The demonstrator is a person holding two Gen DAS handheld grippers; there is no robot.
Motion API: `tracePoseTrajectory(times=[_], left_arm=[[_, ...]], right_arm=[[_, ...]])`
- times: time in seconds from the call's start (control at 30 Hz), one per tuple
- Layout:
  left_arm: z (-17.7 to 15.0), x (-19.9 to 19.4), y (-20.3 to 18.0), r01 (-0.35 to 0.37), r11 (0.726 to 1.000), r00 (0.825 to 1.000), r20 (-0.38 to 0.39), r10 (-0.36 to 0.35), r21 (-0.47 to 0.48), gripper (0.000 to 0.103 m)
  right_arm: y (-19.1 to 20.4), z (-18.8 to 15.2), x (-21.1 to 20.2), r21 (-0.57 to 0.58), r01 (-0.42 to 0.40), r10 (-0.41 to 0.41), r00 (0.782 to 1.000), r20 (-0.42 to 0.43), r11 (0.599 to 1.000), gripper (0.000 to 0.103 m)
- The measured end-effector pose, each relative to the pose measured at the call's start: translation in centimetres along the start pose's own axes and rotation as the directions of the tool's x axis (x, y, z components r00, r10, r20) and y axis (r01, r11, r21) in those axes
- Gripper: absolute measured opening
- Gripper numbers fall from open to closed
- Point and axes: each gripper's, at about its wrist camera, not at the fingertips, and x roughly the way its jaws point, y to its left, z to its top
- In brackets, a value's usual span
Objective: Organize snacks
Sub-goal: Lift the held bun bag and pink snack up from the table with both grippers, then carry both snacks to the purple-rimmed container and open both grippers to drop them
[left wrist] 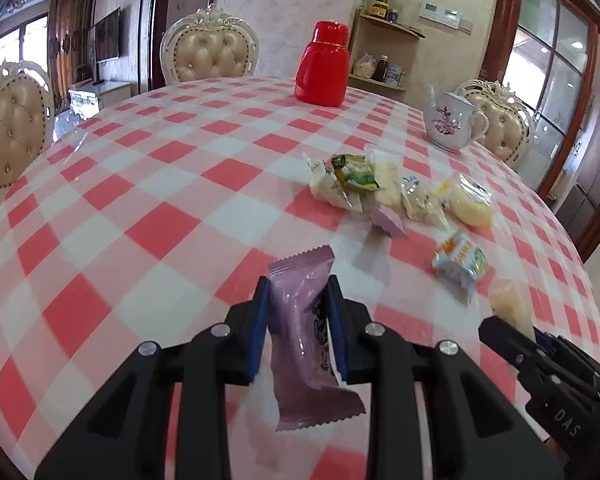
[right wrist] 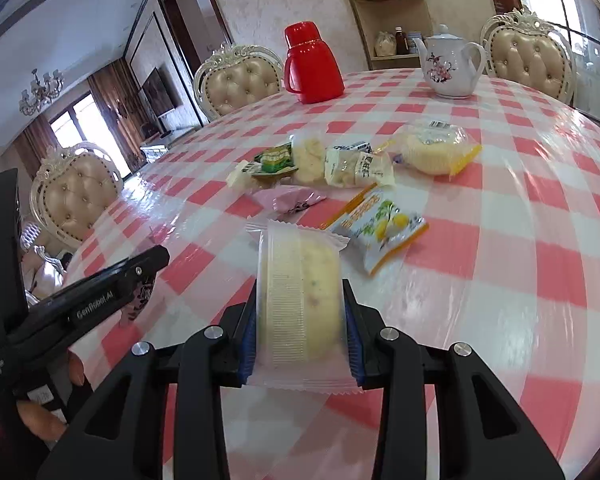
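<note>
1. The left gripper (left wrist: 298, 292) is clamped on a purple packet (left wrist: 306, 340). Its blue pads (left wrist: 260, 328) press the packet's two sides, and the packet stands nearly upright between them, one crimped end sticking out past the fingertips and the other hanging below, clear of the table (left wrist: 140, 184).
2. The right gripper (right wrist: 300, 312) is closed on a clear-wrapped cake (right wrist: 300, 304). The pale round cake sits on edge between the pads (right wrist: 354, 340), wrapper ends poking out front and back, lifted off the checked cloth.
3. The landmark is the red flask (left wrist: 322, 66), standing far across the table. The loose snack pile lies on the near side of it, slightly to the right.
4. In that pile, running left to right from the flask's side: a white packet (left wrist: 326, 184) with a green packet (left wrist: 356, 172) leaning on it, a pale biscuit pack (left wrist: 386, 184), a small clear packet (left wrist: 420, 200), then a round yellow cake (left wrist: 470, 202).
5. Nearer than the pile, further from the flask, lies a second purple packet (left wrist: 388, 220), and to its right a lemon candy bag (left wrist: 460, 260).
6. To the right of the flask, towards the table edge, stands a white teapot (left wrist: 452, 122).
</note>
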Motion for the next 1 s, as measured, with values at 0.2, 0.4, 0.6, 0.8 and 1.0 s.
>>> tracePoseTrajectory(times=[0.2, 0.4, 0.6, 0.8, 1.0], left_arm=[[-1.8, -2.7, -0.5, -0.01, 0.999, 1.0, -0.002, 0.01, 0.052, 0.028], [-3.2, -5.4, 0.1, -0.026, 0.996, 1.0, 0.006, 0.026, 0.081, 0.029], [-4.5, -8.2, 1.5, -0.043, 0.994, 0.999, 0.025, 0.04, 0.102, 0.029], [-5.9, -10.9, 3.9, -0.065, 0.991, 0.997, 0.041, 0.06, 0.114, 0.029], [-7.1, -13.1, 6.4, -0.077, 0.991, 0.996, 0.041, 0.073, 0.112, 0.029]], right_arm=[[1.5, -2.0, -1.9, 0.025, -0.055, 0.054, 0.998, 0.015, 0.998, 0.036], [3.2, -4.0, -3.0, 0.013, -0.09, 0.09, 0.996, -0.003, 0.996, 0.036], [5.3, -5.4, -4.0, -0.024, -0.115, 0.115, 0.993, -0.017, 0.993, 0.036], [7.8, -6.4, -4.9, -0.063, -0.145, 0.144, 0.989, -0.027, 0.987, 0.036], [11.4, -7.2, -5.4, -0.139, -0.181, 0.175, 0.983, -0.049, 0.974, 0.036]])
